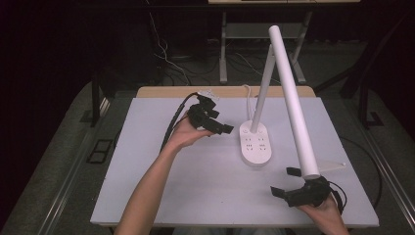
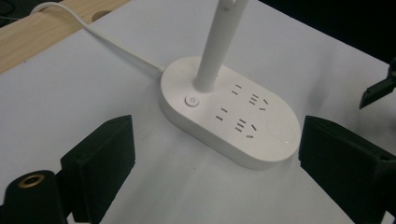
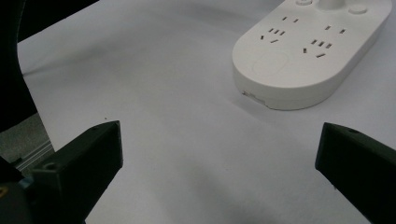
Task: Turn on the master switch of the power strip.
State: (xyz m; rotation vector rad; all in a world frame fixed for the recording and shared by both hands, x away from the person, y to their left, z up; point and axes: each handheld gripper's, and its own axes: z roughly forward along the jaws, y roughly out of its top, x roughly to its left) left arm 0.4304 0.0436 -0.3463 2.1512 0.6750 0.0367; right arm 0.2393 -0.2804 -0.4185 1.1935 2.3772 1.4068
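A white desk lamp stands on the white table (image 1: 161, 161). Its oval base (image 1: 255, 143) carries sockets, and a round button (image 2: 191, 100) sits beside the stem (image 1: 263, 88). The long tube-shaped head (image 1: 296, 103) slants down towards the front right. My left gripper (image 1: 221, 122) is open, just left of the base and pointing at it; in the left gripper view the base (image 2: 229, 112) lies ahead between the jaws (image 2: 219, 163). My right gripper (image 1: 285, 181) is open near the front right, under the tip of the lamp head. The base (image 3: 303, 56) lies ahead of its gripper (image 3: 219, 158).
The lamp's white cable (image 2: 107, 37) runs from the base back over a wooden strip (image 1: 225, 91) at the table's far edge. A jaw of the right gripper (image 2: 378, 91) shows at the right edge of the left gripper view. Dark floor, cables and metal table legs (image 1: 223, 54) lie beyond.
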